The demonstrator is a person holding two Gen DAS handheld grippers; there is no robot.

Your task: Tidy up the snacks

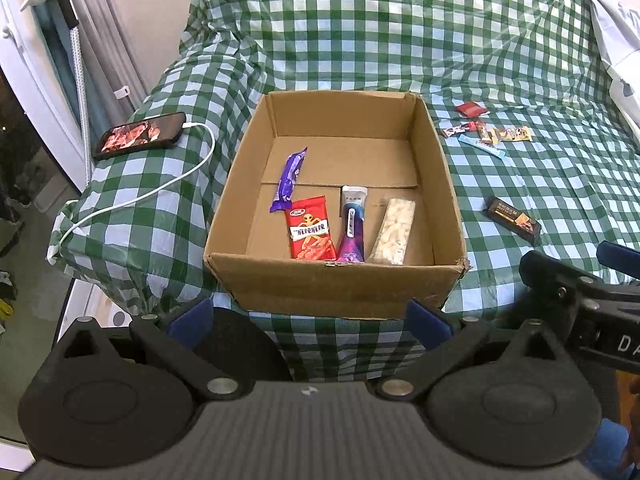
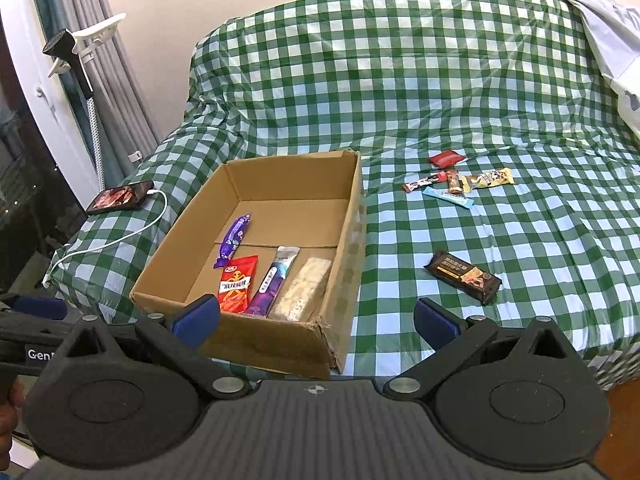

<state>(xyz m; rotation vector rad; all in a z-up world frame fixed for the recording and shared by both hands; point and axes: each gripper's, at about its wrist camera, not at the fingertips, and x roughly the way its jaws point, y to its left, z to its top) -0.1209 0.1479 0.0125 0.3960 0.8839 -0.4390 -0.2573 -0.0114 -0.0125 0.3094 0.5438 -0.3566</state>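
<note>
An open cardboard box [image 1: 450,196] [image 2: 354,236] sits on the green checked bed. Inside lie a purple bar [image 1: 289,179] [image 2: 233,240], a red snack packet [image 1: 311,227] [image 2: 237,283], a purple-white tube packet [image 1: 352,224] [image 2: 273,281] and a clear packet of pale pieces [image 1: 393,230] [image 2: 304,288]. A dark chocolate bar [image 1: 513,219] [image 2: 462,276] lies right of the box. Several small snacks [image 1: 486,132] [image 2: 460,180] lie farther back. My left gripper [image 1: 310,320] is open, held before the box's near wall. My right gripper [image 2: 316,320] is open over the box's near right corner.
A phone [image 1: 140,135] [image 2: 120,197] with a white charging cable [image 1: 160,192] [image 2: 120,238] lies on the bed's left corner. A white cloth [image 1: 616,20] [image 2: 608,36] is at the far right. The bed edge drops off near me, with curtains and a stand at left.
</note>
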